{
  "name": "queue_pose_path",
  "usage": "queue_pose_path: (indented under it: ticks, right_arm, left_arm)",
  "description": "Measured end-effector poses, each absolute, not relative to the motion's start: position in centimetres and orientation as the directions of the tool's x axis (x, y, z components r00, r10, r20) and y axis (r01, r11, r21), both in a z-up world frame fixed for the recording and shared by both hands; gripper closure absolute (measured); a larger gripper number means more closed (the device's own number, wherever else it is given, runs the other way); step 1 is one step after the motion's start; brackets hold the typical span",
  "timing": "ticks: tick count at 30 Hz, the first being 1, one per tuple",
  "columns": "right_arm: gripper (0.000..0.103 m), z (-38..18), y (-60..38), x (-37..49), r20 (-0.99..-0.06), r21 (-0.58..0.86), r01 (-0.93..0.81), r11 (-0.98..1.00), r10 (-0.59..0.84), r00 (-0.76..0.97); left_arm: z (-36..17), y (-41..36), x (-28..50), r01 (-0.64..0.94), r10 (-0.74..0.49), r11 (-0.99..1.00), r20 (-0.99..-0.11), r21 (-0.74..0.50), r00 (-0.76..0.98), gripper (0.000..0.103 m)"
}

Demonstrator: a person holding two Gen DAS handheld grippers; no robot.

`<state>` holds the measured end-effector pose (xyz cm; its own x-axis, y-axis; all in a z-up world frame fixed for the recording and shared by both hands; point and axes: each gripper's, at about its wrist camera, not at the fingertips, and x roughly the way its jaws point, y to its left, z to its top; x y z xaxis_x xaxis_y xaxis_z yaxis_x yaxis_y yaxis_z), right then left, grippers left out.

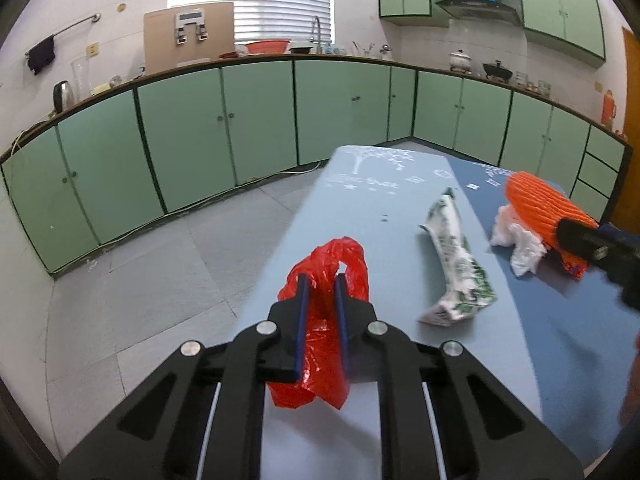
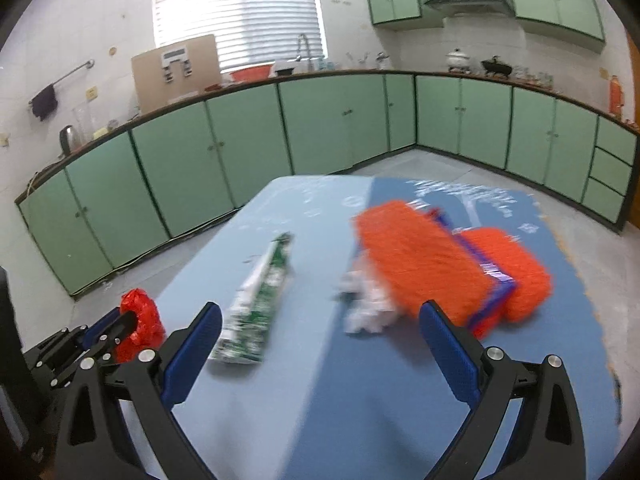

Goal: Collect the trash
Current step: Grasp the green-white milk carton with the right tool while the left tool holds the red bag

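Observation:
My left gripper (image 1: 321,282) is shut on a crumpled red plastic bag (image 1: 320,344) above the left edge of the blue table (image 1: 360,208); it also shows in the right wrist view (image 2: 140,322). A green-and-white wrapper (image 1: 456,256) lies mid-table, also in the right wrist view (image 2: 256,308). Crumpled white tissue (image 1: 516,242) lies beside an orange foam net (image 1: 540,208). My right gripper (image 2: 320,320) is open above the table, near the tissue (image 2: 366,304) and the orange net (image 2: 432,264).
Green kitchen cabinets (image 1: 256,120) line the walls beyond a grey tiled floor (image 1: 160,272). The counter holds a kettle (image 1: 63,96), a cardboard box (image 1: 188,36) and pots. The table's left edge drops to the floor.

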<state>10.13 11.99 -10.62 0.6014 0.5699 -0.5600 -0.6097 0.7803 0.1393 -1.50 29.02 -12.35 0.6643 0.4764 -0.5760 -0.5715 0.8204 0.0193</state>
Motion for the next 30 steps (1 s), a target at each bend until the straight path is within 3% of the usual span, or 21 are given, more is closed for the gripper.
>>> queue_pose_path:
  ticks: [18,20,24,30]
  right_arm:
    - [0.017,-15.1,19.3,10.9,-0.681,0.077,-0.571,0.817,0.461,0.569]
    - [0.022,-15.4,19.5,10.8,-0.685,0.083,-0.579,0.811,0.469,0.557]
    - [0.053,-15.8,20.2,10.8,-0.702,0.133,-0.621,0.772,0.516,0.491]
    - [0.059,-15.6,20.1,10.5,-0.703,0.161,-0.643,0.748,0.545,0.458]
  left_arm:
    - [-12.8,32.9,-1.8,-0.59,0.483,0.807,-0.585,0.01,0.652,0.092]
    - [-12.7,33.1,-1.6,-0.587,0.479,0.809,-0.585,0.006,0.654,0.092]
    - [-12.8,33.1,-1.5,-0.585,0.472,0.811,-0.586,-0.003,0.658,0.092]
    - [-12.7,32.8,-1.7,-0.58,0.464,0.815,-0.587,-0.012,0.663,0.092]
